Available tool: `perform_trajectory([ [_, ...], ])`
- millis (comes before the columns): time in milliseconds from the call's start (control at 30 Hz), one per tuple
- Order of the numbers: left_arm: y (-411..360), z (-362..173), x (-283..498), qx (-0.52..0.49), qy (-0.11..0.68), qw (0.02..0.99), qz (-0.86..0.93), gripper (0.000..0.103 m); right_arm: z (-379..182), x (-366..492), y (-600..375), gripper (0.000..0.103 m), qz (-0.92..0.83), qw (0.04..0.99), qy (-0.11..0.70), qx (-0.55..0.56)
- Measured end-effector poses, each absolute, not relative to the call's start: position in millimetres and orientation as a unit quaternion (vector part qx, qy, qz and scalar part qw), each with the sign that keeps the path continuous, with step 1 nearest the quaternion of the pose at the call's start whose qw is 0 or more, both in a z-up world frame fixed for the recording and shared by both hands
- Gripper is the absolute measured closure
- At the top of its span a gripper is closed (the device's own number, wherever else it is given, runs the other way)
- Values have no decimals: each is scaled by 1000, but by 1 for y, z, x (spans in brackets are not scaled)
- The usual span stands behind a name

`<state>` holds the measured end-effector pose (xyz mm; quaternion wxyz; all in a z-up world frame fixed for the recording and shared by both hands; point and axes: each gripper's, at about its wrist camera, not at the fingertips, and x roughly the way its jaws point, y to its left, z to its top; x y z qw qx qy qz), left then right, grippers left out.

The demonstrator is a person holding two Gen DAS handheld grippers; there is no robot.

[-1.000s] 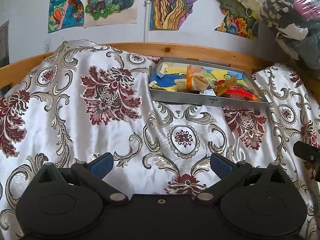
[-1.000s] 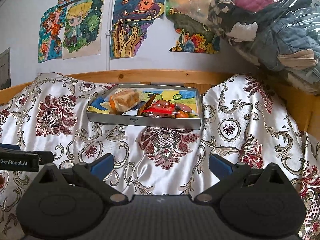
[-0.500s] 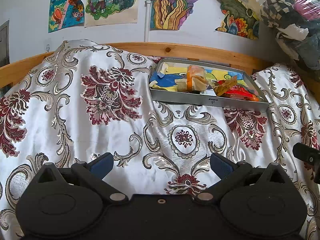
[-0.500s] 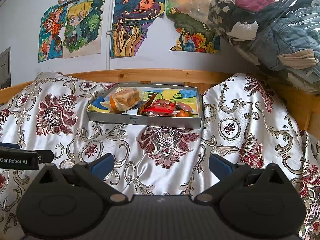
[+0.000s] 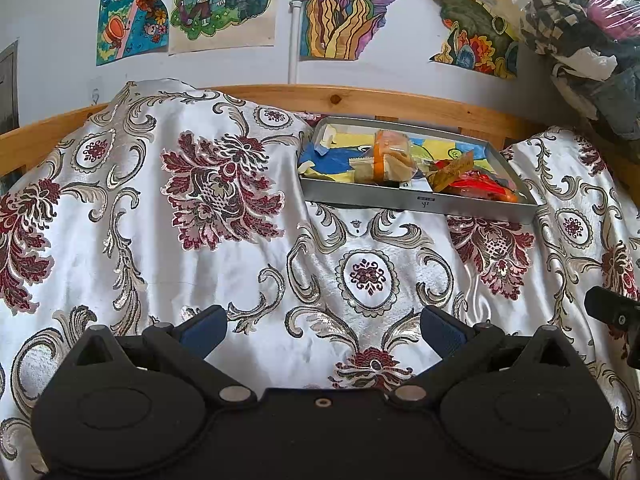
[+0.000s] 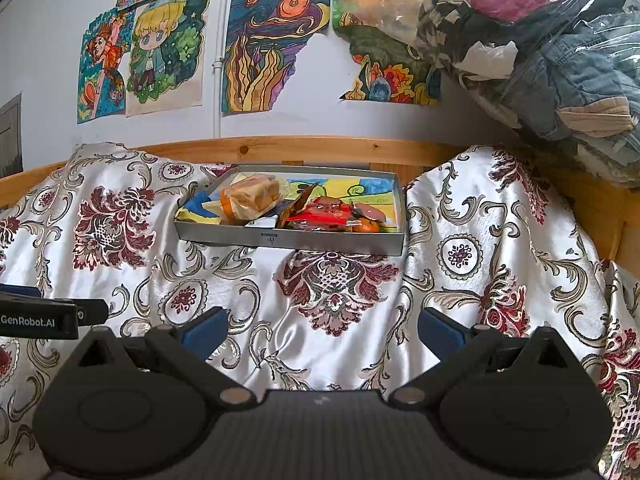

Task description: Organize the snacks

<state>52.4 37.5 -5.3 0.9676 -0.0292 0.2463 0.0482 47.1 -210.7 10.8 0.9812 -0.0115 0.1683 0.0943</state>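
Observation:
A grey metal tray (image 5: pixel 420 202) (image 6: pixel 280 238) rests on the patterned cloth by the wooden rail, holding several snacks: a wrapped bread bun (image 5: pixel 390 156) (image 6: pixel 252 196), a red packet (image 5: pixel 476 186) (image 6: pixel 324 216), a brown wrapper (image 5: pixel 452 168) and a small orange fruit (image 6: pixel 366 226). My left gripper (image 5: pixel 322 330) hovers open over the cloth well short of the tray, with nothing between its blue pads. My right gripper (image 6: pixel 322 330) is likewise open and empty, nearer the camera than the tray. Each gripper shows at the edge of the other's view.
A silver and maroon floral cloth (image 5: pixel 224 208) covers the surface in folds. A wooden rail (image 6: pixel 304 150) runs behind the tray. Colourful drawings (image 5: pixel 224 4) hang on the wall. A plastic bag of clothes (image 6: pixel 552 48) bulges at the upper right.
Both grippers have stayed open; the views have shifted only very slightly. The tray and snacks have not moved.

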Motion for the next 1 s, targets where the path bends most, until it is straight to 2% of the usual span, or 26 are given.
perform_trajectory([
  [1000,32,-5,52,-56,264,962,27,1,11,47,-211,0,95,981,169,-12],
])
